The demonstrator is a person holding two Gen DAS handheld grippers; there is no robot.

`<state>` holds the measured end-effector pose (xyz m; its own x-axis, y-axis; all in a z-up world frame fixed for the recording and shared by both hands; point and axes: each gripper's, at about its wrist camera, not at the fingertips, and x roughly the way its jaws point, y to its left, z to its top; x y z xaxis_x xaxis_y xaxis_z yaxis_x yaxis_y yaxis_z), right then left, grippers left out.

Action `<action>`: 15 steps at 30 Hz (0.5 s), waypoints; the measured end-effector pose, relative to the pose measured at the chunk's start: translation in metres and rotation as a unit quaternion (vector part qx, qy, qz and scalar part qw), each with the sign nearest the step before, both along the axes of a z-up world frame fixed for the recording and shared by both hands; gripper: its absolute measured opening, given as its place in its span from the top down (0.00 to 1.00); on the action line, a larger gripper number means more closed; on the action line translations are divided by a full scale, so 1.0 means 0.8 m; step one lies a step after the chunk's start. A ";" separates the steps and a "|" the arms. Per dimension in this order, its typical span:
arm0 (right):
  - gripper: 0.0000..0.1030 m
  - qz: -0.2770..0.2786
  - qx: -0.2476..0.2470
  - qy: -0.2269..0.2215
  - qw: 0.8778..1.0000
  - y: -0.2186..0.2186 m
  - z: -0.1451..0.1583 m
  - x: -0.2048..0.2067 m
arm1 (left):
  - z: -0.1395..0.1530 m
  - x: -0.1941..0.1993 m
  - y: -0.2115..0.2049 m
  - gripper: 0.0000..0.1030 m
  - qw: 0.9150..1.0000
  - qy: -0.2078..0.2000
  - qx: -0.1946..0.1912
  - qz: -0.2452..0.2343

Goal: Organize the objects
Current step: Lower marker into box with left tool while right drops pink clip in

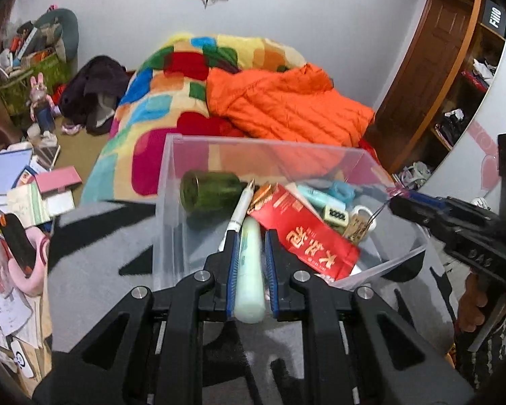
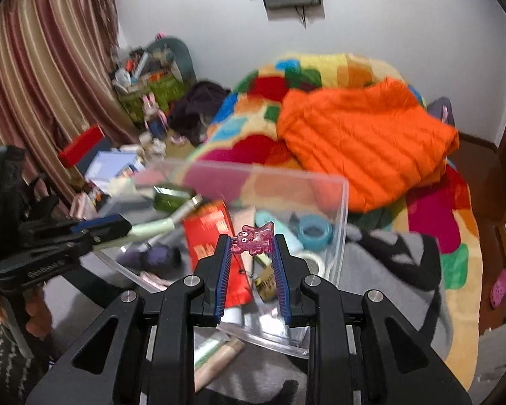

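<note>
The left gripper [image 1: 249,236] is clamped on a pale green tube [image 1: 250,270]. The tube's long axis runs straight along the fingers, its far end reaching over the near wall of the clear plastic box [image 1: 172,182], which stands on a grey and black cloth [image 1: 94,243] on the bed.

The right gripper [image 2: 253,241] is clamped on a small pink translucent clip [image 2: 254,238], held crosswise at the fingertips above the box interior. A charm on a string appears to hang from it, though blur leaves this uncertain.

Judgement: both items already sit over the opening, so release into the box is the step in hand. The tube lies at the box's near left, the clip toward its right side, and neither gripper blocks the other.

Contents below:
- a dark green jar [image 1: 209,190] on its side at the far left
- a white pen [image 1: 241,207] lying diagonally
- a red packet [image 1: 307,233] filling the centre
- a blue tape roll [image 2: 315,231] at the far right

The red packet lies directly beneath both loads, so dropped items would likely land on it.

Outside the box, a tan tube [image 2: 219,359] lies on the cloth by the near wall, not yet collected. An orange jacket [image 1: 286,101] and a patterned blanket [image 1: 172,94] lie beyond, clear of the work.
</note>
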<state>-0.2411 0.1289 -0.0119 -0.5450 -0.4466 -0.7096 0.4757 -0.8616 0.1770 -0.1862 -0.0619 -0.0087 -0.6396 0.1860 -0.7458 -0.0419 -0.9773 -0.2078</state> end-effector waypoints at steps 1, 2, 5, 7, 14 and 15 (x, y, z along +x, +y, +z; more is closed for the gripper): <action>0.78 -0.001 0.008 -0.006 1.000 -0.001 -0.007 -0.003 | 0.000 0.000 0.000 0.85 1.000 0.000 0.000 0.000; 0.78 -0.002 0.015 -0.013 1.000 -0.002 -0.013 -0.004 | 0.001 0.002 0.001 0.85 1.000 0.002 0.001 -0.001; 0.78 0.000 0.021 -0.024 0.999 -0.002 -0.022 -0.004 | 0.010 0.010 0.005 0.85 1.000 0.013 -0.004 -0.008; 0.74 0.002 0.025 -0.022 0.999 -0.002 -0.020 -0.001 | 0.018 0.017 0.011 0.82 1.000 0.022 -0.011 -0.012; 0.62 0.000 0.038 0.017 0.999 0.004 0.000 0.035 | 0.044 0.054 0.038 0.62 0.996 0.063 -0.058 -0.022; 0.61 -0.001 0.038 0.021 0.999 0.006 0.002 0.043 | 0.046 0.058 0.040 0.58 0.996 0.067 -0.061 -0.024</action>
